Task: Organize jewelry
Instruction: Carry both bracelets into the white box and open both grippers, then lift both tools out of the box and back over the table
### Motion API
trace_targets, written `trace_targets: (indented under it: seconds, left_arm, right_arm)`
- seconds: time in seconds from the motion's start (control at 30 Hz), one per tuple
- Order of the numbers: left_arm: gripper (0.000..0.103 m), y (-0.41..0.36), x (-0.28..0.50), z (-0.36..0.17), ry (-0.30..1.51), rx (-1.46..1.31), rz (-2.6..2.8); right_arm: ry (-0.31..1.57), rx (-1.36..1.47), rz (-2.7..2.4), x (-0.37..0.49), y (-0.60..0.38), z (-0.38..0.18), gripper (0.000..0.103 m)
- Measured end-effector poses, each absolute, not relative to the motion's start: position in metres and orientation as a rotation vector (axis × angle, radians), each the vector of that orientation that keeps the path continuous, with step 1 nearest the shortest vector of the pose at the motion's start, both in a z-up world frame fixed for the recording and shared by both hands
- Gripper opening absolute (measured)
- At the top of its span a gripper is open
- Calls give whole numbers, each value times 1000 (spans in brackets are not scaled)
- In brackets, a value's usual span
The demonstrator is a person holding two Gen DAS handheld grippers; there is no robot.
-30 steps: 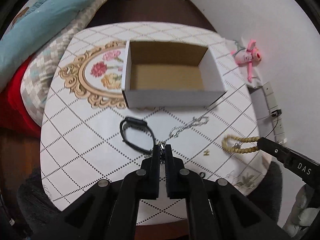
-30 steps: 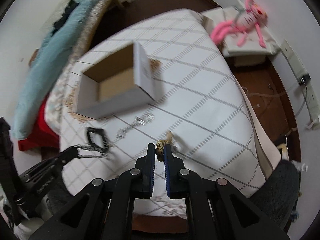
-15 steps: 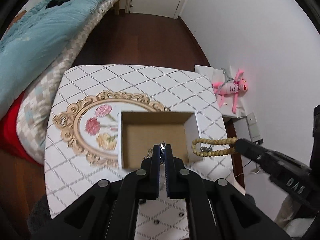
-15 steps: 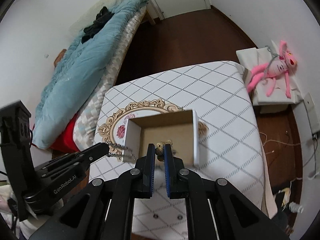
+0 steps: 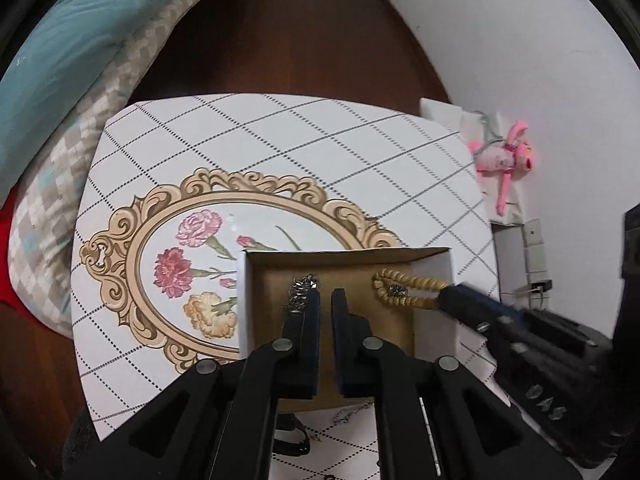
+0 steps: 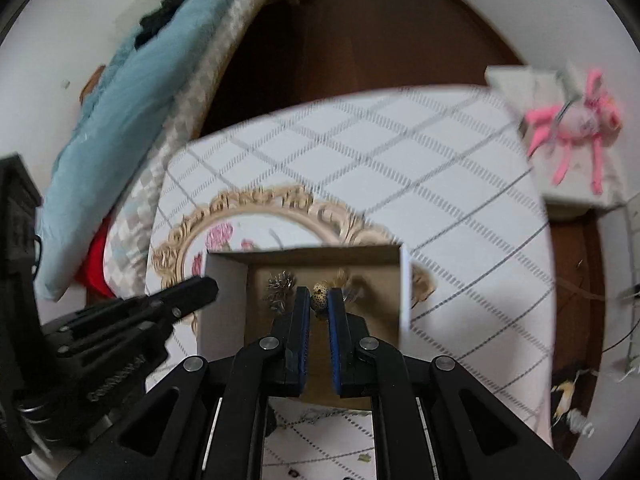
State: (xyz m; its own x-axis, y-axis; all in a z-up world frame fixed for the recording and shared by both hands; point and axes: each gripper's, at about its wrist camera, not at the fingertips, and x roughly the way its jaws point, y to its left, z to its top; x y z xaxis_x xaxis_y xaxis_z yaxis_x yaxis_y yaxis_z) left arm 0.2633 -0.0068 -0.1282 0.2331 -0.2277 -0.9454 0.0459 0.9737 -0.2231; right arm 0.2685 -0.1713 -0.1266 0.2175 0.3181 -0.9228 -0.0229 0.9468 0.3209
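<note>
Both my hands hang over the open cardboard box [image 5: 434, 254] on the table [image 5: 280, 140], pointing steeply down into it. My left fingers [image 5: 310, 316] are easing apart. The gap between them shows only the box floor, and the silver chain [image 5: 302, 290] sits bunched against the outer tip of the left-hand one, over the box's left half. I can't tell whether it is hanging there or already lying on the bottom. My right fingers [image 6: 302, 312] are clenched on the bead bracelet [image 5: 404, 292], one speckled bead pinched between the pads. Its loop runs from my right hand leftward over the box's right half, long axis across the box, so I judge that letting go drops it straight inside. The right view is smeared, the near wall of the box is hidden behind my fingers, and a black band [image 5: 288, 436] on the table below is mostly covered
</note>
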Motion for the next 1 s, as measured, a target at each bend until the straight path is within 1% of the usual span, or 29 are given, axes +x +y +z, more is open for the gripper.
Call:
trace_targets:
  seconds: [0.1,0.13,0.17,0.2,0.23,0.27,0.3,0.37,0.4,0.43,0.47,0.5,0.53,0.57,0.63,0.67,0.77,1.0]
  left_arm:
    - [7,-6,260,-130,1319,-131,-168]
    - [11,-5,257,-130,1314,-108,-147]
    - [20,-4,254,-129,1302,-90,-134]
    - [29,-2,253,-129,1290,-79,-123]
    - [53,0,249,-128,1278,-64,-98]
    - [70,2,247,-128,1262,-50,-71]
    - [73,5,241,-126,1233,-32,-42]
    - [73,7,235,-127,1208,-3,-12]
    - [74,9,233,-129,1204,1,-2]
    - [80,10,229,-131,1195,3,13]
    - [90,11,225,-132,1184,6,22]
    - [94,12,220,-134,1171,10,33]
    - [100,12,219,-136,1167,13,38]
    - [101,11,215,-139,1161,15,37]
    - [103,11,210,-143,1159,14,36]
    - [103,11,208,-145,1160,9,34]
    - [103,9,200,-147,1146,10,42]
    - [103,10,187,-137,1111,-7,56]
  right_arm:
    - [1368,233,218,267,-171,-140,12]
    - [1368,230,210,264,-173,-140,21]
    - [1368,224,201,260,-175,-140,28]
    - [1360,221,193,257,-178,-139,42]
    - [1350,210,180,254,-181,-137,47]
    - [1338,192,167,250,-183,-134,52]
    - [1328,179,154,246,-185,-132,54]
    - [1300,107,100,237,-187,-128,60]
    - [1282,67,71,232,-187,-126,71]
    - [1269,32,43,229,-187,-126,83]
    - [1260,-8,19,224,-187,-127,88]
    - [1253,-45,-2,221,-185,-130,93]
    - [1251,-68,-18,220,-184,-131,95]
    - [1248,-86,-29,217,-185,-133,95]
    - [1248,-102,-40,213,-184,-140,100]
    - [1246,-106,-48,212,-184,-141,101]
    - [1229,-111,-53,206,-183,-145,101]
    - [1175,-94,-75,192,-186,-133,102]
